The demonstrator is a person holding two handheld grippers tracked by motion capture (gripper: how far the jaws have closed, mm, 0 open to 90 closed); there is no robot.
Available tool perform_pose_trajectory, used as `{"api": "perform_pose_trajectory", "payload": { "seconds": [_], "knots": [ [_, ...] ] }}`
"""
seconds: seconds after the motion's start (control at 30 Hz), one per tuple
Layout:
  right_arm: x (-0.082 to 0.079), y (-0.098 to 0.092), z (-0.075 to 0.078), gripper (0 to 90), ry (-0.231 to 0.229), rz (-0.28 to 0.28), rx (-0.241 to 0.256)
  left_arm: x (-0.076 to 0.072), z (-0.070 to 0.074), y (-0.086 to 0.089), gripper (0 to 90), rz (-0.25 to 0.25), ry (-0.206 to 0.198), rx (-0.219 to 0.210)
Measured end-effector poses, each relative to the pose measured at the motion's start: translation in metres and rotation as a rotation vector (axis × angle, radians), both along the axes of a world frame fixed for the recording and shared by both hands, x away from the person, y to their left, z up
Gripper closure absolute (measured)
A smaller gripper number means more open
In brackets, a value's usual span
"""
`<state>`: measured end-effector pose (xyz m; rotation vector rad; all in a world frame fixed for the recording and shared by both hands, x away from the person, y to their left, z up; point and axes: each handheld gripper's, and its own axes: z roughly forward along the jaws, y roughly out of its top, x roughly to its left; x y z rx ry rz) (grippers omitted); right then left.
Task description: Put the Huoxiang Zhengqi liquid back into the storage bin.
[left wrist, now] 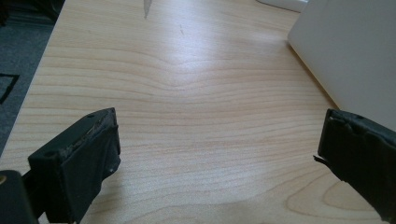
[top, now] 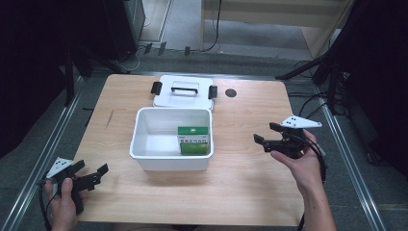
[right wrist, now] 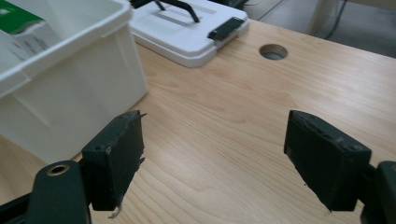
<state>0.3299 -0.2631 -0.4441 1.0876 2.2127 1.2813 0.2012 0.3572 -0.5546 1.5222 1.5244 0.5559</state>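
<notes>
Surface: light wooden table (top: 240,187), dark floor around it.
Bin: white plastic storage bin (top: 171,161) at the table's middle, open top, long axis running left to right.
Contents: green-and-white boxes (top: 193,140) in the bin's right end, lying flat, long sides left to right.
Lid: white lid (top: 183,98) with black handle and clips, flat just behind the bin.
Left gripper (top: 99,173): held low near the front left corner, pointing right toward the bin, jaws spread, nothing between them.
Right gripper (top: 265,134): raised right of the bin, pointing left at it, jaws spread wide, nothing held.
</notes>
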Motion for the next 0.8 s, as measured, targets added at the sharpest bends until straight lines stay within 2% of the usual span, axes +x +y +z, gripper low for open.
{"api": "perform_pose_trajectory", "payload": {
  "seconds": [0.23, 0.33, 0.53, 0.67, 0.8],
  "knots": [
    [-0.011, -0.019, -0.020, 21.5, -0.047, -0.084, 0.042, 0.000, 0.000, 0.000, 0.0, 0.001, 0.003, -0.001],
    [-0.015, -0.027, -0.031, 21.5, -0.061, -0.119, 0.024, 0.000, 0.000, 0.000, 0.0, 0.001, 0.004, 0.000],
    [-0.026, -0.046, -0.048, 21.7, -0.069, -0.182, 0.057, 0.000, 0.000, 0.000, 0.0, 0.002, 0.005, 0.002],
    [-0.035, -0.058, -0.057, 21.8, -0.076, -0.219, 0.049, 0.001, 0.000, 0.000, 0.0, 0.002, 0.007, 0.002],
    [-0.044, -0.069, -0.068, 22.0, -0.076, -0.226, 0.065, 0.001, 0.000, 0.000, 0.0, 0.000, 0.009, 0.003]
  ]
}}
